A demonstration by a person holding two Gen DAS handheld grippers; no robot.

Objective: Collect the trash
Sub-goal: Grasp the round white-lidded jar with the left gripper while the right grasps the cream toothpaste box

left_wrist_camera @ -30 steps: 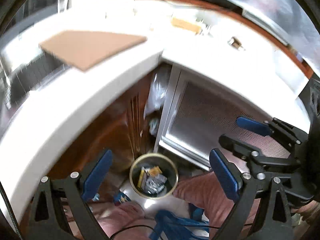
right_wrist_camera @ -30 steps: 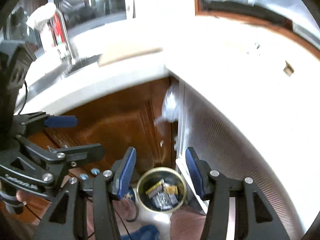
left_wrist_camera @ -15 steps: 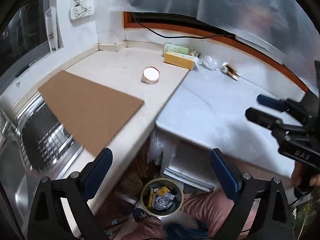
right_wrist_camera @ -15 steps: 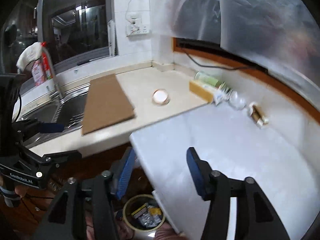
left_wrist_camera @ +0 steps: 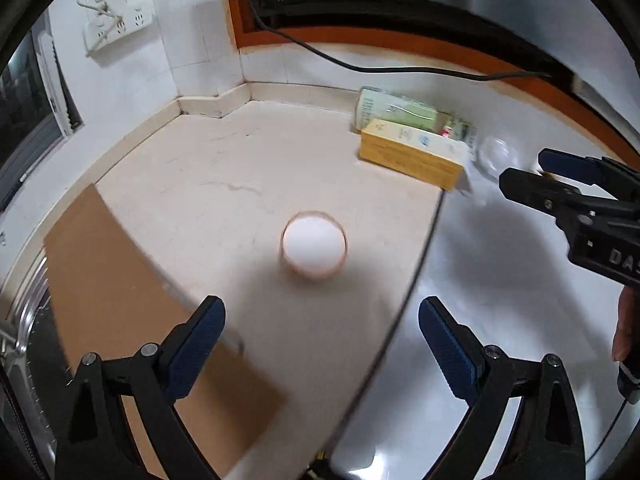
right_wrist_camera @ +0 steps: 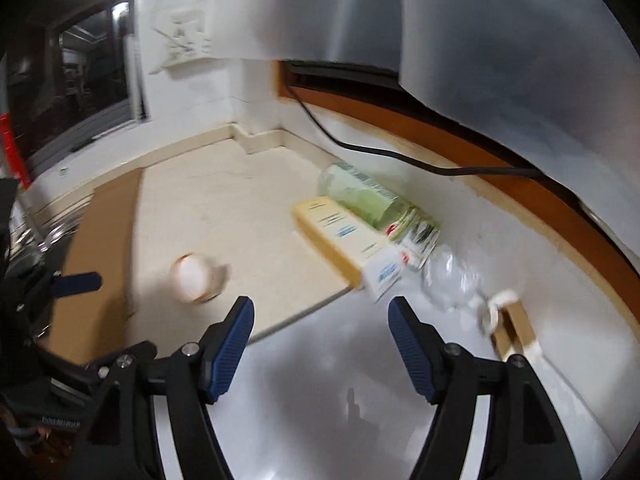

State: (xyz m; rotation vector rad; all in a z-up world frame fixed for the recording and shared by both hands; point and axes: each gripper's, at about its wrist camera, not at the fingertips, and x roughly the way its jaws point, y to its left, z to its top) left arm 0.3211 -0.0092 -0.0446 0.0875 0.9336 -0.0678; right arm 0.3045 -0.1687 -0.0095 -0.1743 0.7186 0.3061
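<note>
The tabletop (left_wrist_camera: 248, 184) is matt beige stone beside a glossy white slab (left_wrist_camera: 500, 300). Brown cardboard sheet (left_wrist_camera: 120, 280) looks matt; the yellow carton (left_wrist_camera: 408, 152) is smooth paperboard.

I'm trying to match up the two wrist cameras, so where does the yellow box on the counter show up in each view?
Left wrist view: the yellow box lies upper right of centre, in front of the green bottle.
Right wrist view: the yellow box lies just right of centre, above the open, empty right gripper.
Shared landmark: the small round white-topped container, left of the box in both views.
</note>
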